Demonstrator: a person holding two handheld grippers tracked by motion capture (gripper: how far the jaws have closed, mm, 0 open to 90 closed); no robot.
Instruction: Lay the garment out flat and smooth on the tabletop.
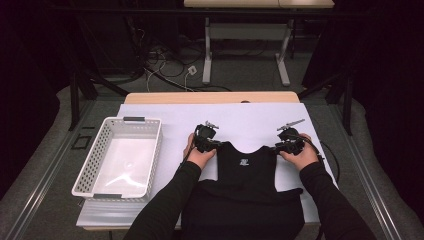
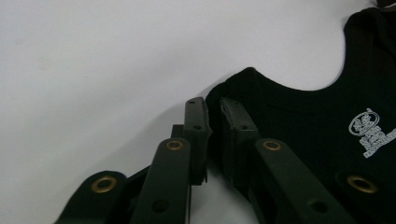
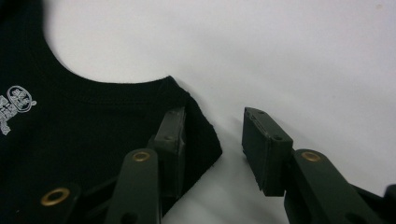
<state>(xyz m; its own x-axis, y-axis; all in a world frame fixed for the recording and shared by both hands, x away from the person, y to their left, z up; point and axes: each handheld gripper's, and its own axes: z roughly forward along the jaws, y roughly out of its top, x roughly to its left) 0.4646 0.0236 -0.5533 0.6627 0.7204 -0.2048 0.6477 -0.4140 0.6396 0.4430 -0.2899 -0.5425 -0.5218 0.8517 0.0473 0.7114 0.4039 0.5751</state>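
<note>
Your left gripper (image 2: 212, 128) has pinched the near shoulder strap of the black top (image 1: 247, 172) lying right of the white basket (image 1: 118, 156), but your right gripper (image 3: 215, 140) gapes around its strap, so lifting now would probably drag the garment askew.

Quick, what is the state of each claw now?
Left claw: closed on the black top's shoulder strap.
Right claw: open, astride the other strap.
</note>
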